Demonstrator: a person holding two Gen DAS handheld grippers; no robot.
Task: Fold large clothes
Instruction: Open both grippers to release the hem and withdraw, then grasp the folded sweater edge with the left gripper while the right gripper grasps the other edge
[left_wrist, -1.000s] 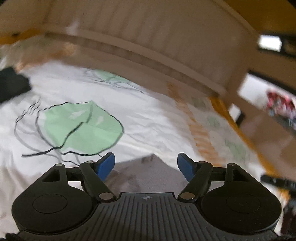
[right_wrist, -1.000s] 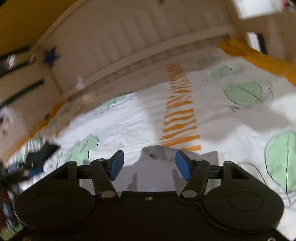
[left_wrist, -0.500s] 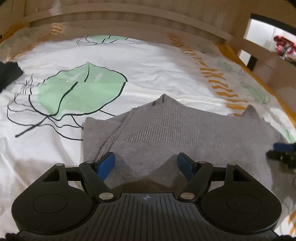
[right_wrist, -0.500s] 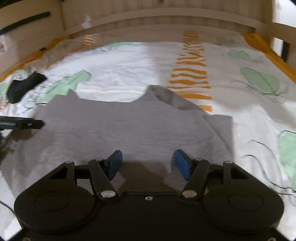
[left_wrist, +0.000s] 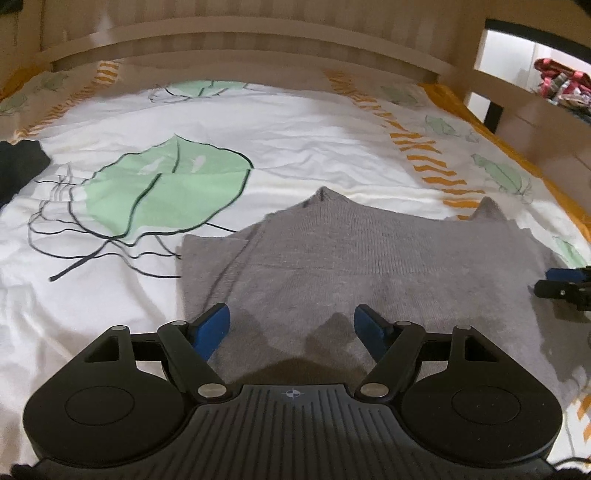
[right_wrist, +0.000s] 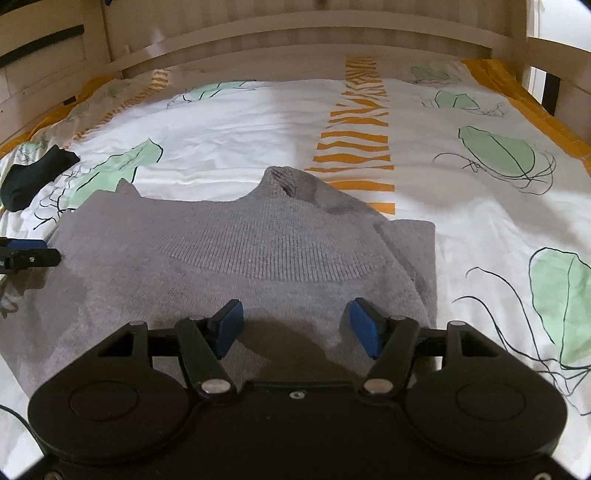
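Observation:
A grey knit sweater lies flat on the bed, part-folded, with two pointed corners toward the headboard and a folded flap on one side. It also shows in the right wrist view. My left gripper is open and empty, low over the sweater's near left part. My right gripper is open and empty, low over its near right part. Each gripper shows at the edge of the other's view: the right gripper, the left gripper.
The white bedsheet has green leaf prints and orange stripes. A black sock lies at the far left; it also shows in the left wrist view. A wooden headboard and side rails bound the bed.
Both grippers tilted down from the headboard toward the bed and settled low over the sweater. Both stayed open. In the last half second the views barely shifted.

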